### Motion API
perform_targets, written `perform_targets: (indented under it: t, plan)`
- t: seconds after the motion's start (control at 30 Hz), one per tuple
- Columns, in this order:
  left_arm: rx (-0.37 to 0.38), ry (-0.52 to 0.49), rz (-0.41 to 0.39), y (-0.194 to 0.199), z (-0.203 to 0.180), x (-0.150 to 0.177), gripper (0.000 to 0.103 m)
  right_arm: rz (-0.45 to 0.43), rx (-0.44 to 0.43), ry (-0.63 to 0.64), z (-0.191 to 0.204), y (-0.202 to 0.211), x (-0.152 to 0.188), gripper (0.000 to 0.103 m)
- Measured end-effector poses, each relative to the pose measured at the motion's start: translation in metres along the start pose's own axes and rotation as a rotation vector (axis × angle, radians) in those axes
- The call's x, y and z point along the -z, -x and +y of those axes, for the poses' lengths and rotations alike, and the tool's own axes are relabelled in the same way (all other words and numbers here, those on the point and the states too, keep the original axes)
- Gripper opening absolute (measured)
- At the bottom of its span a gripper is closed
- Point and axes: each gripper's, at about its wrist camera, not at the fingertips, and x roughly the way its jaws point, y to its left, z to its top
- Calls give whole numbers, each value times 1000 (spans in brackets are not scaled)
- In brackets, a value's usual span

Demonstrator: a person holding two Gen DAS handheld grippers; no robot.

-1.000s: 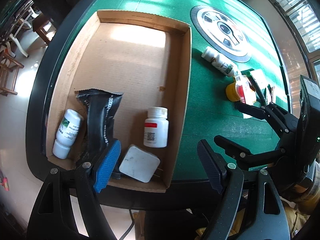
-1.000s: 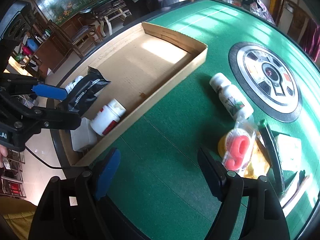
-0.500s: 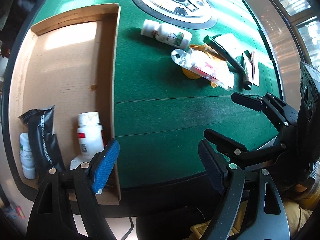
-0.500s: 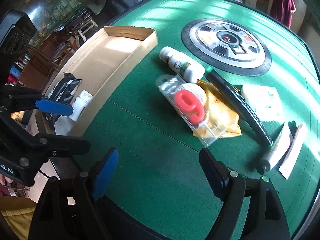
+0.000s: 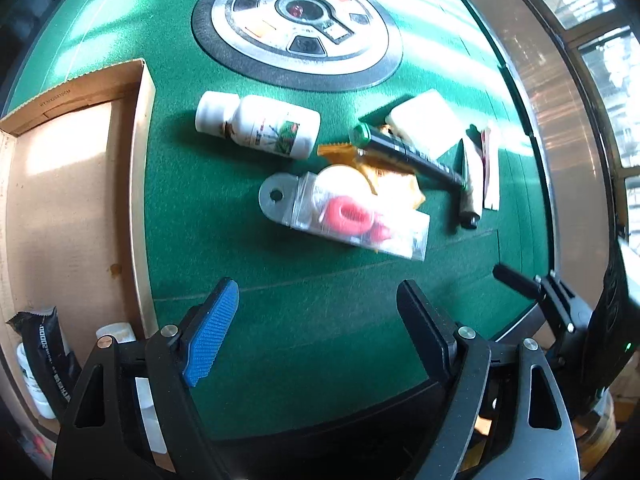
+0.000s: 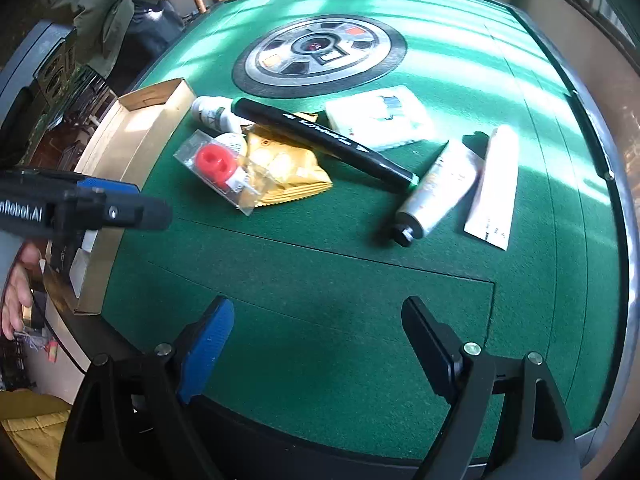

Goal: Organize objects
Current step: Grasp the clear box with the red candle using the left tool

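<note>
Loose items lie on the green table: a white bottle (image 5: pixel 260 126) on its side, a clear packet with a red ring (image 5: pixel 348 216), a yellow packet (image 6: pixel 288 168), a black tube (image 6: pixel 320 140), a silver tube (image 6: pixel 436 188), a white sachet (image 6: pixel 494 188) and a white tissue pack (image 6: pixel 380 116). A cardboard tray (image 5: pixel 142 184) at the left holds a black packet (image 5: pixel 48 356) and white bottles. My left gripper (image 5: pixel 316 332) is open and empty above the table's near edge. My right gripper (image 6: pixel 320 344) is open and empty, near the front edge.
A round grey control panel (image 5: pixel 296 28) sits at the table's middle. The table has a raised dark rim (image 6: pixel 624 208). The left gripper's body (image 6: pixel 80 208) shows at the left of the right wrist view. Chairs and clutter stand beyond the far side.
Both grippers have swung right, away from the tray and toward the loose items. Both stay open and empty. No object on the table has moved.
</note>
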Motion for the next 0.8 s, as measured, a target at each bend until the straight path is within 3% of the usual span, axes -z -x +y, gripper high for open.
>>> perform_targets:
  t: [0.13, 0.2, 0.4, 0.43, 0.5, 0.57, 0.67, 0.8]
  plan:
    - [86, 155, -22, -5, 6, -22, 82, -7, 17, -44, -13, 5, 8, 86]
    - [85, 195, -33, -10, 5, -32, 82, -11, 22, -57, -17, 8, 11, 86]
    - [73, 153, 18, -32, -4, -34, 79, -29, 32, -79, -25, 16, 16, 86]
    - [72, 124, 21, -33, -7, -31, 68, -31, 33, -83, -26, 17, 17, 86]
    - [72, 74, 31, -35, -10, -25, 56, -34, 35, -89, -29, 18, 16, 86]
    - [73, 65, 41, -37, -7, -21, 38, -34, 35, -92, -30, 18, 15, 86]
    - [46, 28, 39, -35, -5, -15, 29, -41, 38, -93, -32, 19, 11, 86]
    - [12, -44, 85, -37, -6, -4, 28, -56, 35, -105, -38, 17, 0, 86]
